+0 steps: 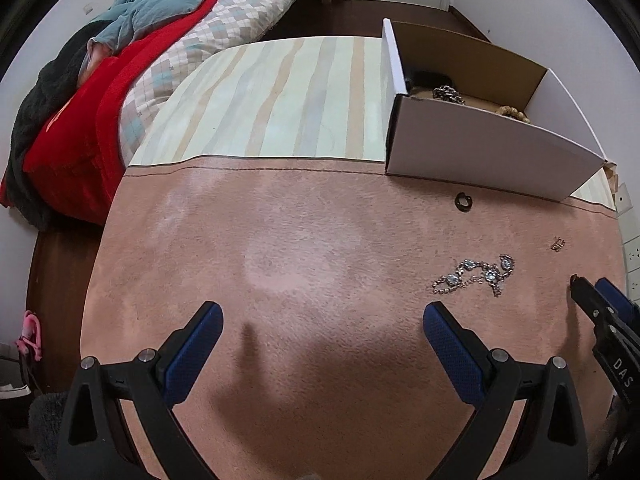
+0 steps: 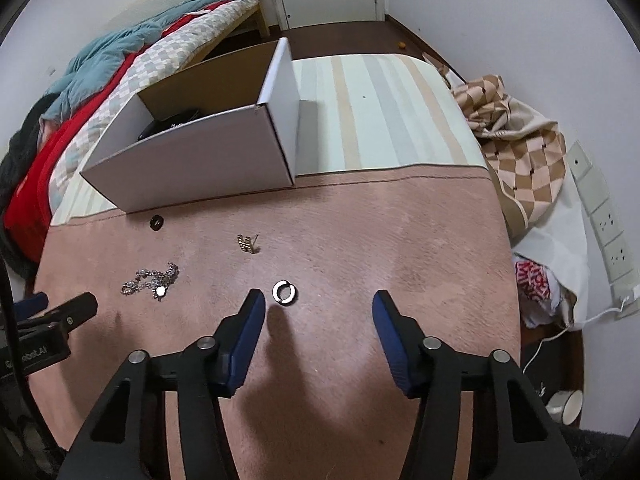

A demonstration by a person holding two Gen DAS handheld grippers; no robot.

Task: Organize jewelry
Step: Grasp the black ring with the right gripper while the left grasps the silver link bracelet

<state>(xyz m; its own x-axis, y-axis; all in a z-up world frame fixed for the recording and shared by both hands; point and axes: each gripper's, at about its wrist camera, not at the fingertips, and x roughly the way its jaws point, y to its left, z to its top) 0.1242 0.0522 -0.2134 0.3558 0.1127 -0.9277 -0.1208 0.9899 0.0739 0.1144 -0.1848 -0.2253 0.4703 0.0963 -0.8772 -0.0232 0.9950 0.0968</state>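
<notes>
1. Bench (image 1: 280, 240), covered by a pink suede-like cloth in front and a pale striped cloth behind, carries every item.
2. Open white cardboard box (image 2: 208, 168) with a brown interior stands at the seam of the two cloths; a silver chain (image 1: 448, 94), tan beads (image 1: 514, 114) and a dark item lie inside.
3. Left tool (image 1: 322, 316), with black arms and blue pads, hangs over bare pink cloth, jaws wide and empty.
4. Right tool (image 2: 318, 306), of the same build, hangs over the pink cloth, jaws partly apart and empty.
5. Silver rhinestone chain (image 2: 150, 280) lies in a loose heap on the pink cloth, between the two tools.
6. Black-and-white split ring (image 2: 284, 292) lies just beside the tip of the right tool's left-hand finger, not between the pads.
7. Small gold-coloured piece (image 2: 246, 243) lies beyond the ring, towards the box.
8. Small dark ring (image 2: 156, 222) lies just in front of the box wall.
</notes>
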